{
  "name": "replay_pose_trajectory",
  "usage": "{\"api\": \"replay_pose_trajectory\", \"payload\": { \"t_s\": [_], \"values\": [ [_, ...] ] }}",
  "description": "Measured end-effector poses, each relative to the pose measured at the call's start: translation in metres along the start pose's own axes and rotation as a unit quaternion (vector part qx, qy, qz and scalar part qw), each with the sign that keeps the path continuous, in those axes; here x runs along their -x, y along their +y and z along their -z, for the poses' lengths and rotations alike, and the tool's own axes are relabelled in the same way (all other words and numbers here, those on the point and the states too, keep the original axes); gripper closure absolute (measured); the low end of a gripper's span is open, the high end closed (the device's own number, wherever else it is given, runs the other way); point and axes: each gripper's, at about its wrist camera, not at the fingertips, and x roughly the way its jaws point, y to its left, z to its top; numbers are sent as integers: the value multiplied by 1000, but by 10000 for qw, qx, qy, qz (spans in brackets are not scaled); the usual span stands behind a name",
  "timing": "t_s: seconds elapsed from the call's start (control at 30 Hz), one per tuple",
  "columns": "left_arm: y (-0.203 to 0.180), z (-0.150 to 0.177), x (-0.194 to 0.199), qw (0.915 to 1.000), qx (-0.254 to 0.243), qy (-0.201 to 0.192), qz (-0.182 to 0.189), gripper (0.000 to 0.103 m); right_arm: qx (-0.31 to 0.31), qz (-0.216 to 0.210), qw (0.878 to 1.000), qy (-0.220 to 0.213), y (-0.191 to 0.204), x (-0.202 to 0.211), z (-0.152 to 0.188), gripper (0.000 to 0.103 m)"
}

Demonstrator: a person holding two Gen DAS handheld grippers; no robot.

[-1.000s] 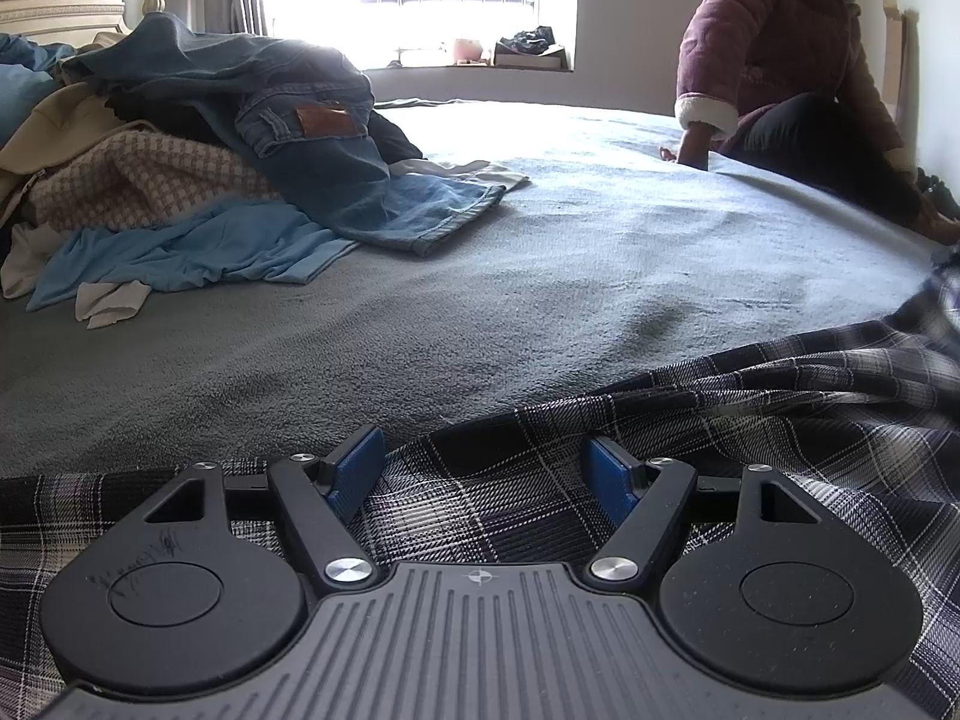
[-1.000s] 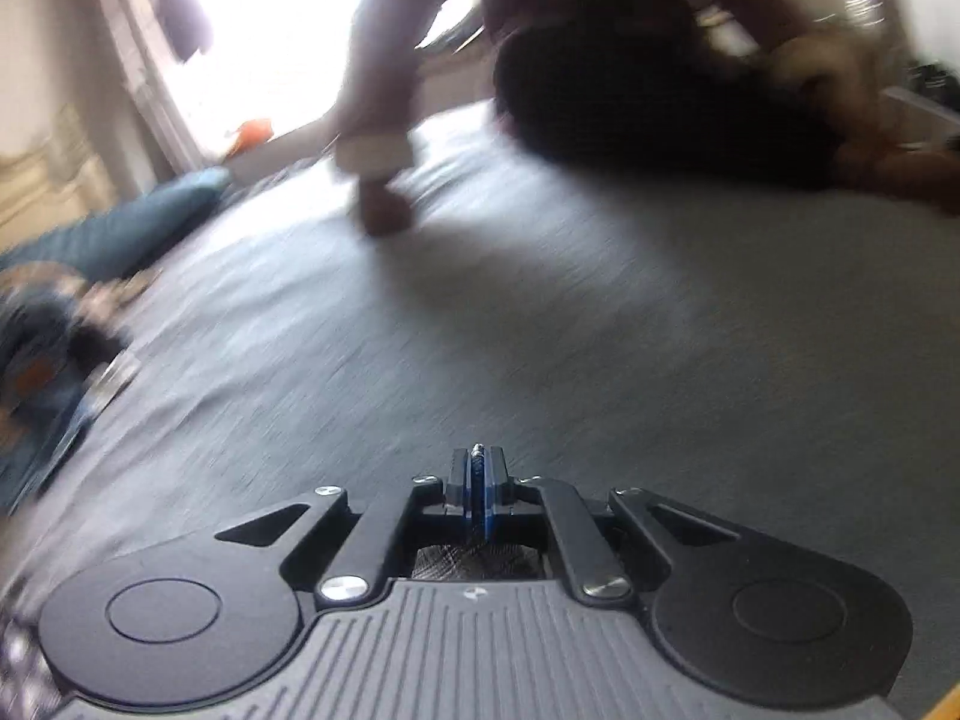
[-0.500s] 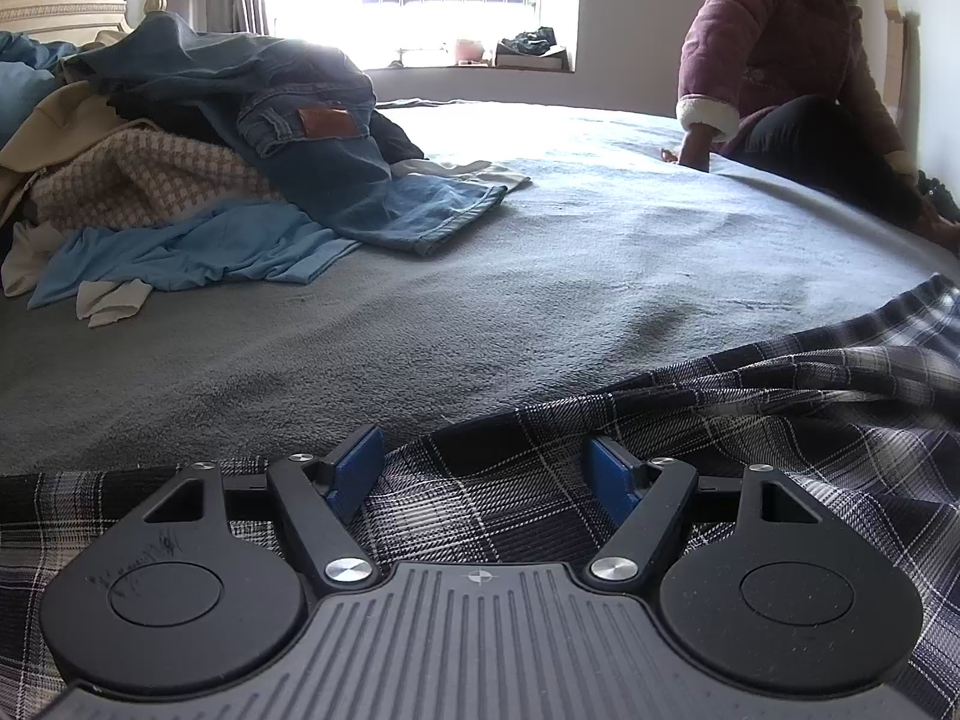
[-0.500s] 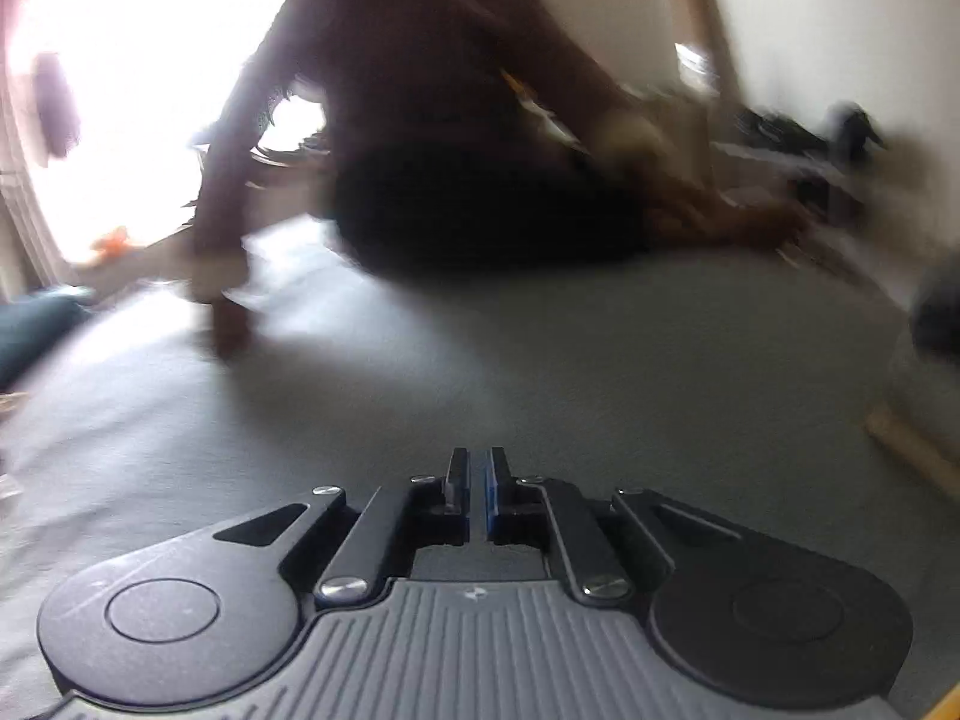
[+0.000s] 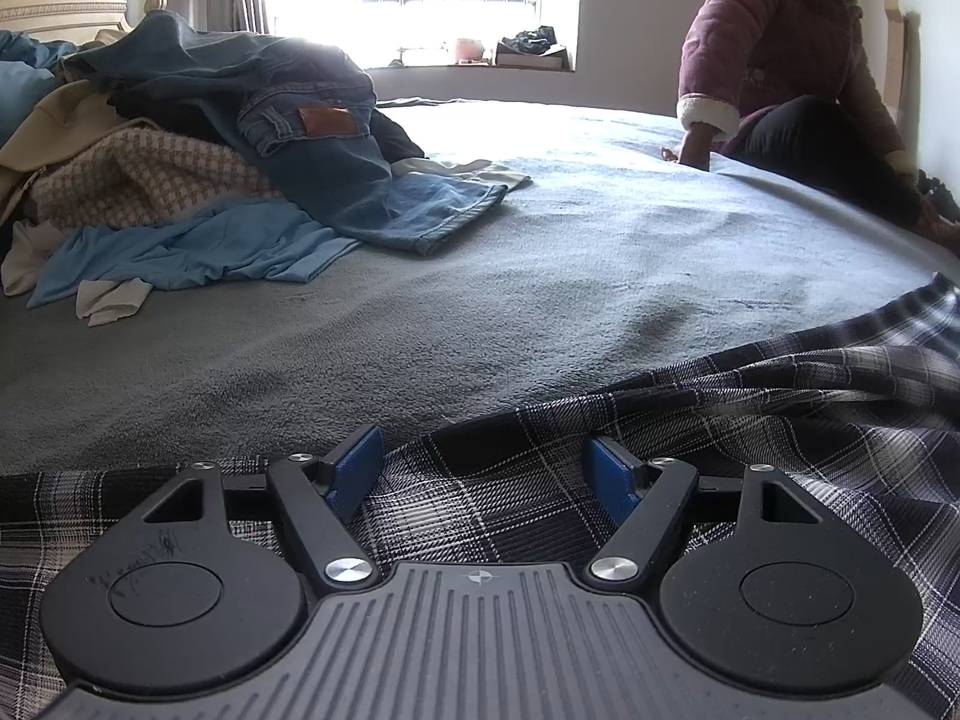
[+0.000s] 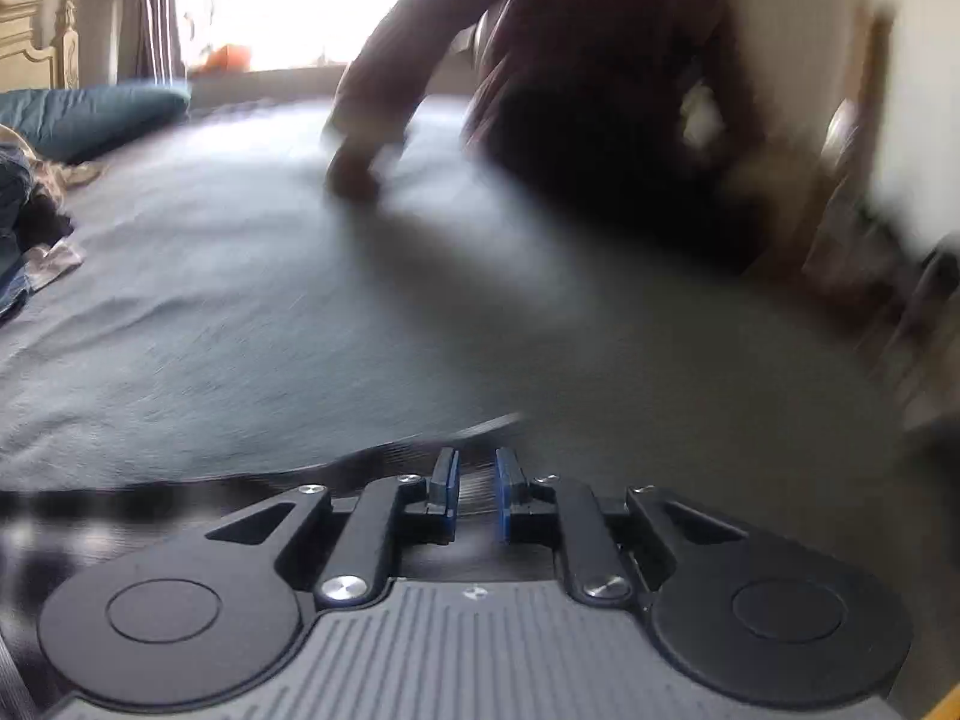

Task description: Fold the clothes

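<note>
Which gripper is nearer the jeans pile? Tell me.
Left. The left gripper faces the jeans pile across the grey bed; from the right gripper, jaws opening over plaid fabric, the pile sits at the far left edge.

The right gripper (image 6: 475,489) pointed down at a grey bed cover (image 6: 240,324). Its jaws were opening, with a small gap between the blue pads (image 6: 501,495). A dark checked cloth (image 6: 180,489) lay just under and in front of it, not pinched. Far ahead sat a blurry person (image 6: 600,108), one hand (image 6: 354,171) pressed on the bed. Far off to the left lay a blue pillow (image 6: 90,117) and some clothes (image 6: 24,216).
</note>
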Motion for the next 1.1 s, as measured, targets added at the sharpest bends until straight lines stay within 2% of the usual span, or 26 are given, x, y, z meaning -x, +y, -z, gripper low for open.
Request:
{"api": "replay_pose_trajectory", "payload": {
  "t_s": [0.03, 0.13, 0.23, 0.33, 0.43, 0.53, 0.6, 0.67, 0.7, 0.73, 0.83, 0.9, 0.93, 1.0, 1.07, 1.1],
  "values": [
    [0, 0, 0, 10000, -3, 1, -2, 28, 100, 117, 9997, -192, -10, 27, 2, 87],
    [0, 0, 0, 10000, -14, 8, -7, 28, 330, -98, 9966, -742, -25, 127, 17, 79],
    [0, 0, 0, 10000, -28, 14, -20, 28, 856, -593, 9903, -916, 1, 206, 52, 69],
    [-1, 0, 0, 10000, -43, 16, -36, 28, 1553, -1054, 9785, -856, 63, 252, 110, 68],
    [-1, -1, -1, 10000, -45, 21, -42, 28, 1993, -1677, 9639, -557, 125, 263, 160, 68],
    [-1, -1, -1, 10000, -39, 33, -38, 28, 2664, -1899, 9445, -295, 176, 259, 197, 68],
    [-1, -1, -1, 10000, -40, 37, -42, 28, 3064, -1736, 9359, -8, 192, 243, 215, 70],
    [-1, -1, -1, 10000, -39, 41, -45, 28, 3201, -1450, 9360, 192, 189, 227, 226, 76],
    [-1, -1, -1, 10000, -36, 40, -45, 28, 2983, -1564, 9412, 250, 181, 226, 221, 85],
    [-1, -1, -1, 10000, -33, 38, -45, 28, 2642, -1639, 9501, 255, 171, 224, 211, 99],
    [0, -1, -1, 10000, -24, 30, -39, 28, 1335, -1767, 9752, 14, 122, 220, 176, 99],
    [0, -1, -1, 10000, -12, 26, -29, 28, 132, -1773, 9839, -201, 73, 213, 156, 99],
    [1, -1, -1, 10000, -9, 25, -27, 28, -422, -1678, 9845, -289, 47, 206, 151, 99],
    [0, -1, -1, 10000, -5, 21, -27, 28, -1532, -1593, 9750, -217, -4, 181, 147, 98],
    [0, -1, -1, 10000, -5, 20, -28, 28, -2187, -1069, 9699, -74, -43, 156, 157, 91],
    [0, -1, -1, 10000, -3, 19, -27, 28, -2304, -788, 9699, 72, -55, 145, 163, 87]
  ]
}}
